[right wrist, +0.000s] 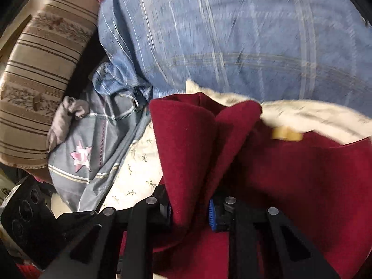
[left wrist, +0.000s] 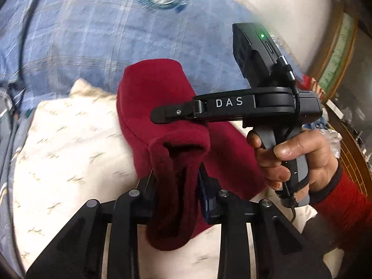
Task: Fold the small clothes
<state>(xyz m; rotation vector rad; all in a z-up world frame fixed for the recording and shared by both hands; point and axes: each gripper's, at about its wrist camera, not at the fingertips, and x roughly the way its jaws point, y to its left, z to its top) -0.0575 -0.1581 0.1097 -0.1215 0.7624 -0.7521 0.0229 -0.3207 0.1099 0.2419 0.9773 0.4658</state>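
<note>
Left gripper: the left gripper (left wrist: 179, 186) pinches a bunched fold of the red fleece garment (left wrist: 148, 97); the cloth fills the gap between its jaws.
Right gripper: in the right wrist view the right gripper (right wrist: 189, 207) is closed on another fold of the same garment (right wrist: 302, 174). In the left wrist view this tool (left wrist: 234, 109) sits at 3 o'clock, held by a hand (left wrist: 300, 158) in a red sleeve, and its tips are hidden behind the cloth.
Garment place: it hangs between the 2 grippers, and its far end rests on the cream floral sheet (left wrist: 69, 144), in front of the blue checked cover (left wrist: 81, 34).
Handling: the fleece looks soft, thick and light. It likely sags and rolls at the edge, but it should not slip easily from the pads. It is not fragile.
Where to hold: probably at a flat hem or corner, 1 layer only, since both present grips take bunched cloth.
Edges: a rolled edge stands up just ahead of the left jaws.
Open room: the cream sheet at 9 o'clock in the left wrist view is bare. In the right wrist view, crumpled grey-blue clothes (right wrist: 97, 144) and a striped cushion (right wrist: 39, 69) crowd the side from 8 to 10 o'clock.
</note>
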